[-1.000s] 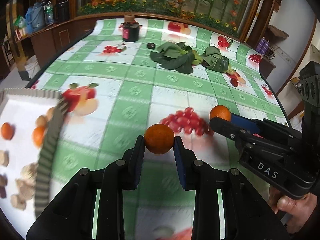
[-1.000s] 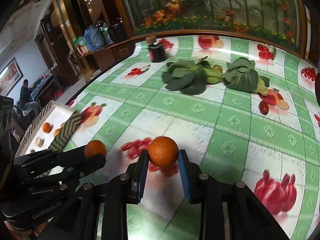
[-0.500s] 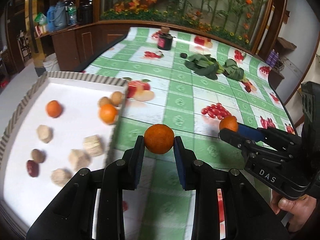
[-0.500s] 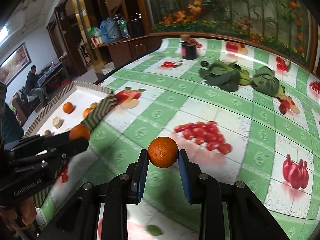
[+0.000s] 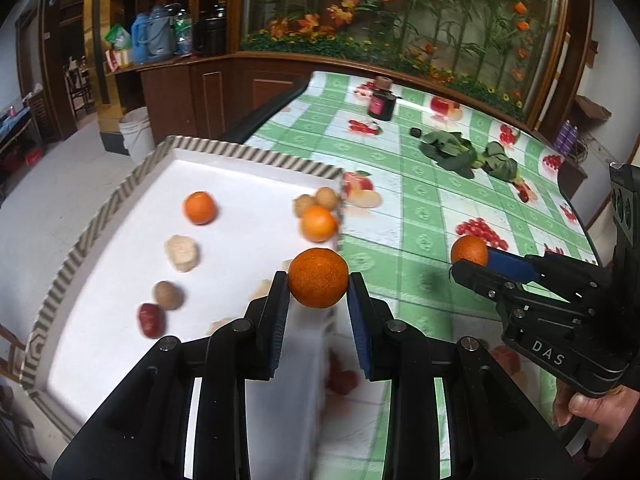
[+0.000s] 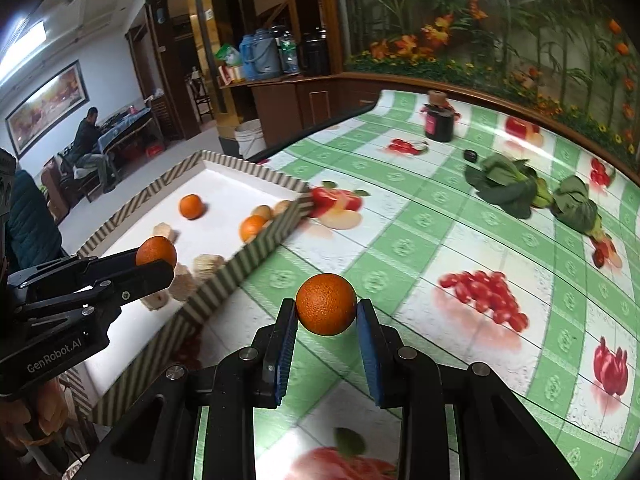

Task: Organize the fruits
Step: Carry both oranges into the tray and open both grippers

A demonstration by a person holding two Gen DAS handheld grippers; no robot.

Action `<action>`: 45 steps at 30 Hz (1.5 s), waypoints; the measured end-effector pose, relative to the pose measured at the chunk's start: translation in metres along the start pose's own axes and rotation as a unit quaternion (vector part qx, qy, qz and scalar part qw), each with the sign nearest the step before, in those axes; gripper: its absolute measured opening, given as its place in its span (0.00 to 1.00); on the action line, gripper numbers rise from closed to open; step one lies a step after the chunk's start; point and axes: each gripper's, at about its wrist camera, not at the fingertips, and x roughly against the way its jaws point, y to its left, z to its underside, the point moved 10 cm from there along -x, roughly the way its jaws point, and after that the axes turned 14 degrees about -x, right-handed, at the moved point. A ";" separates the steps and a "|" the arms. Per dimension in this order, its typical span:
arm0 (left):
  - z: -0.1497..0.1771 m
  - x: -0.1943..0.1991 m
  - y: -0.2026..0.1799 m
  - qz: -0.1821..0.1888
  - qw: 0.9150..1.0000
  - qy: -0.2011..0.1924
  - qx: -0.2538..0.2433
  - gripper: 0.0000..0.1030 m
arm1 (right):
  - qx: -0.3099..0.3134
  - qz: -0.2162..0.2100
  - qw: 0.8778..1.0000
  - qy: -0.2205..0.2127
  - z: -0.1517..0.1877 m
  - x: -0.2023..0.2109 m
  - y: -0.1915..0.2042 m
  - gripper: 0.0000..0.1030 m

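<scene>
My left gripper [image 5: 318, 280] is shut on an orange [image 5: 318, 277] and holds it above the right edge of the white tray [image 5: 240, 168] with striped walls. It also shows in the right wrist view [image 6: 156, 254], over the tray [image 6: 256, 168]. My right gripper [image 6: 326, 306] is shut on a second orange [image 6: 326, 303] above the tablecloth, right of the tray; it also shows in the left wrist view [image 5: 470, 254]. The tray holds two oranges [image 5: 199, 208], a red fruit [image 5: 151, 319] and several pale and brown fruits.
The table has a green checked fruit-print cloth [image 6: 440, 240]. Leafy greens [image 6: 508, 184] and a dark jar [image 6: 439, 122] lie at the far end. A small red fruit [image 6: 599, 256] lies by the greens. A white bucket [image 5: 136, 128] stands on the floor.
Both grippers moved left with their oranges. The left one went from over the cloth to over the tray's right edge; the right one now hangs nearer the tray.
</scene>
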 end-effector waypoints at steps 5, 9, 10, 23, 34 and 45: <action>0.013 0.009 0.034 -0.024 1.000 0.004 0.017 0.28 | 0.012 -0.015 1.000 0.005 0.000 -0.005 0.023 0.29; 0.025 0.015 0.060 -0.040 0.999 0.007 0.034 0.28 | 0.023 -0.031 0.999 0.015 0.000 -0.014 0.044 0.29; 0.027 0.015 0.065 -0.043 0.998 0.008 0.036 0.28 | 0.025 -0.034 0.999 0.017 0.001 -0.016 0.048 0.29; 0.050 0.016 0.104 -0.057 0.996 0.029 0.063 0.28 | 0.062 -0.065 0.995 0.043 -0.006 -0.047 0.103 0.28; 0.053 0.008 0.086 -0.037 0.997 0.040 0.049 0.28 | 0.071 -0.070 0.993 0.063 -0.013 -0.075 0.119 0.28; 0.060 -0.007 0.075 -0.029 0.997 0.062 0.036 0.28 | 0.078 -0.070 0.992 0.076 -0.011 -0.089 0.125 0.29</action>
